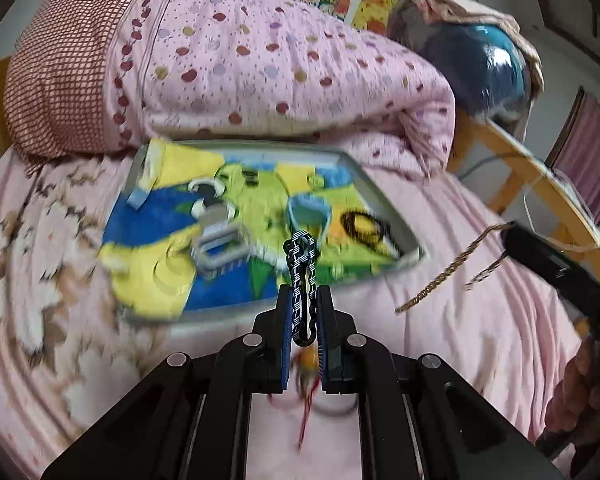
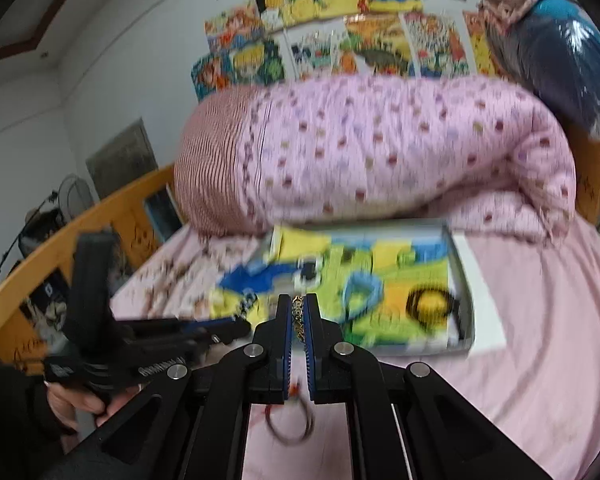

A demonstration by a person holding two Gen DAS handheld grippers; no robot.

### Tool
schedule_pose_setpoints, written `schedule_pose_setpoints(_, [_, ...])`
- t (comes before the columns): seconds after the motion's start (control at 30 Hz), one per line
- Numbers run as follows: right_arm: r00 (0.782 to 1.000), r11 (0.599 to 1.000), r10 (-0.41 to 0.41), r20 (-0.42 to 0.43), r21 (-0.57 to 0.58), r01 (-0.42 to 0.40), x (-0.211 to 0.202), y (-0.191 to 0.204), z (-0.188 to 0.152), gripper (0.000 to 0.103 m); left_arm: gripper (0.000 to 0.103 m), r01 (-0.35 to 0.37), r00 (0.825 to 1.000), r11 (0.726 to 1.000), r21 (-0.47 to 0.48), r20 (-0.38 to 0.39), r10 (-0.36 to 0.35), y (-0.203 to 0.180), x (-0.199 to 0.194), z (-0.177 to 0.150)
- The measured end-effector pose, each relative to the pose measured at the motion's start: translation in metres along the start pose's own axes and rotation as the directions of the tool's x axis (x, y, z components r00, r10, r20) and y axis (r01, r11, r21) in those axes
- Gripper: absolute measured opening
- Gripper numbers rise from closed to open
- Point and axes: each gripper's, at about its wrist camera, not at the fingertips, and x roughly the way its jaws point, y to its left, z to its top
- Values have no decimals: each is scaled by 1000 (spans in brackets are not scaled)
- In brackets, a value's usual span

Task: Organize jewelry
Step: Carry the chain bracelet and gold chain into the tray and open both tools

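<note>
Left wrist view: a black-and-white chain (image 1: 301, 280) is clamped by the left gripper (image 1: 304, 312). A gold chain (image 2: 298, 316) is pinched by the right gripper (image 2: 298, 312) before the tray (image 2: 460, 280).

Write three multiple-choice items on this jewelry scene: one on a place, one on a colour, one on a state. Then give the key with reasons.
1. Where does the tray lie?
A. on the pink bedsheet, in front of the rolled quilt
B. on a wooden desk
C. on the floor

2. What colour is the chain in the right claw?
A. gold
B. red
C. white

3. What state is the left claw in?
A. wide open, holding nothing
B. shut on the black-and-white bracelet
C. out of view

Key: 1 A, the bedsheet surrounds the tray below the quilt. 2 A, the gold chain shows between the pads. 3 B, the black-and-white bracelet sits pinched between its fingers.
</note>
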Motion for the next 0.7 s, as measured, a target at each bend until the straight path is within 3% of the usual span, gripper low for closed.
schedule_pose_setpoints(0.23, [999,999,-41,17,29,41,38,-22,17,6,8,73,997,997,-15,-31,-73,17,33,20])
schedule_pose_setpoints(0.7, [984,985,-123,-129,101,137,104,-65,-35,6,8,45,992,998,-34,-118,-49,34,80,10])
